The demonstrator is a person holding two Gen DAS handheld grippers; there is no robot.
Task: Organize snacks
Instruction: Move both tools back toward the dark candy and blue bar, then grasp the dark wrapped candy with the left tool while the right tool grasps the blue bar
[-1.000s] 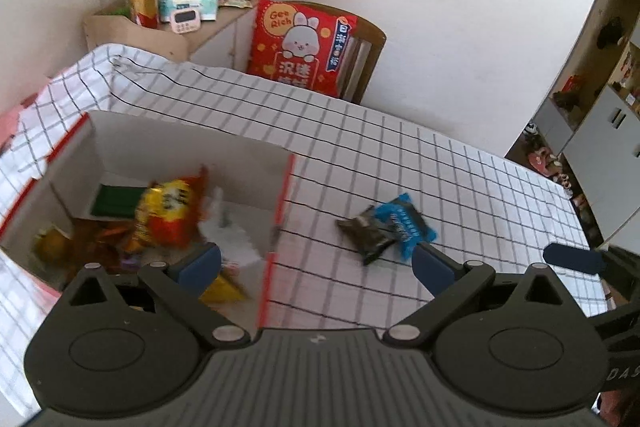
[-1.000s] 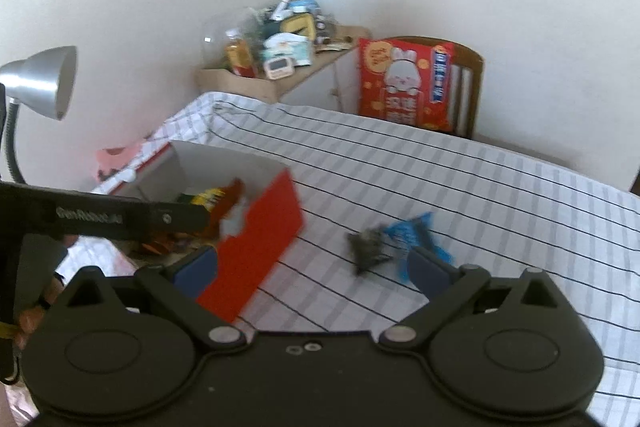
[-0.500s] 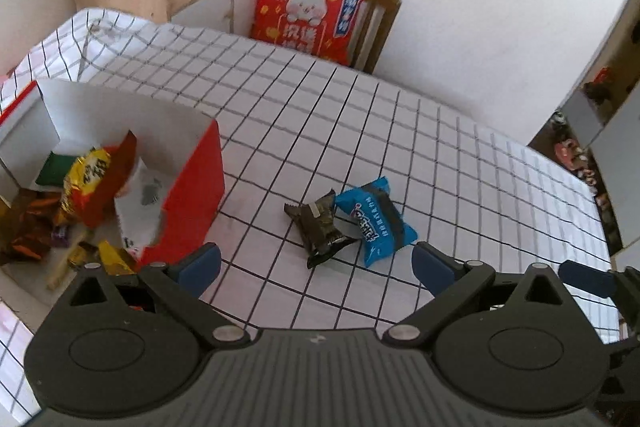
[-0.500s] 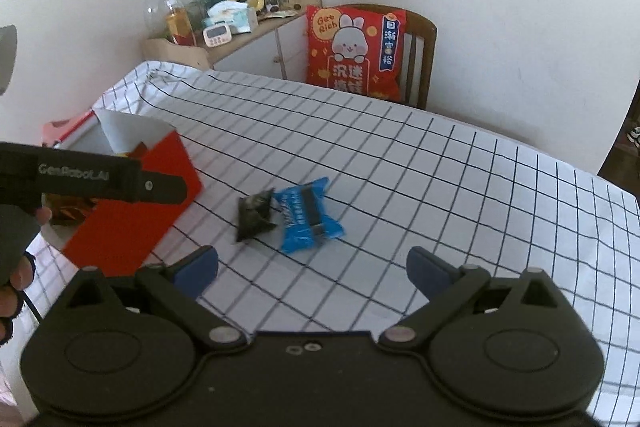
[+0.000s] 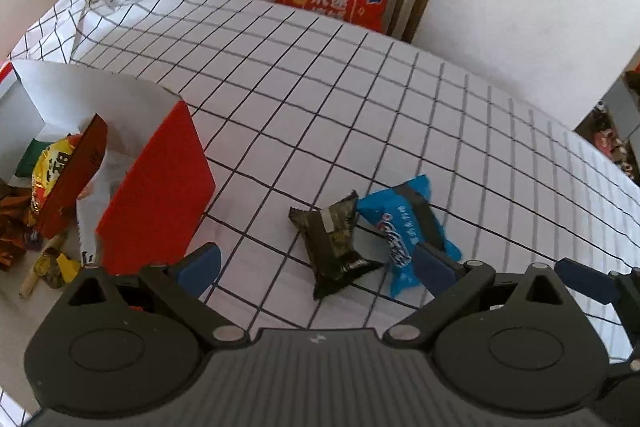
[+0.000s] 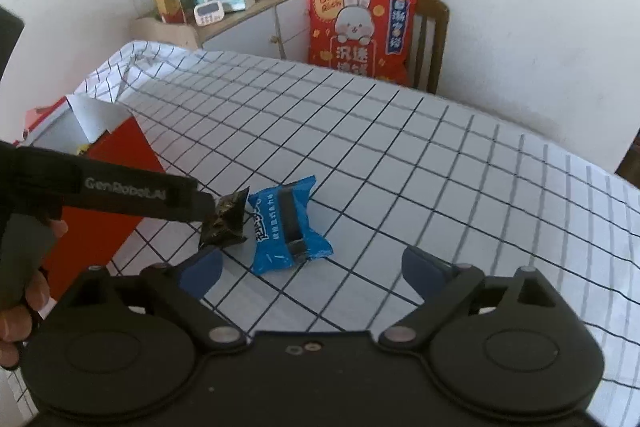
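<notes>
Left gripper (image 5: 316,265): jaws wide apart, nothing clamped; the dark crinkled foil snack packet (image 5: 331,242) lies on the checked tabletop (image 5: 360,107) between them. Right gripper (image 6: 312,269): jaws closing, nothing touched; the blue plastic snack packet (image 6: 286,225) lies just ahead of them. The packets touch. Risk: either closure could catch or shove the neighbouring packet. The open red cardboard box (image 5: 156,195), part filled, stands beside the left jaw.

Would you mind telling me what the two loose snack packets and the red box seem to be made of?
Dark packet: glossy film, probably plastic or foil; it is crinkled with bright glints.
Blue packet: smooth printed plastic film, apparently; crimped ends, soft sheen.
Red box: likely matte card; flat stiff panels, white inside.
</notes>
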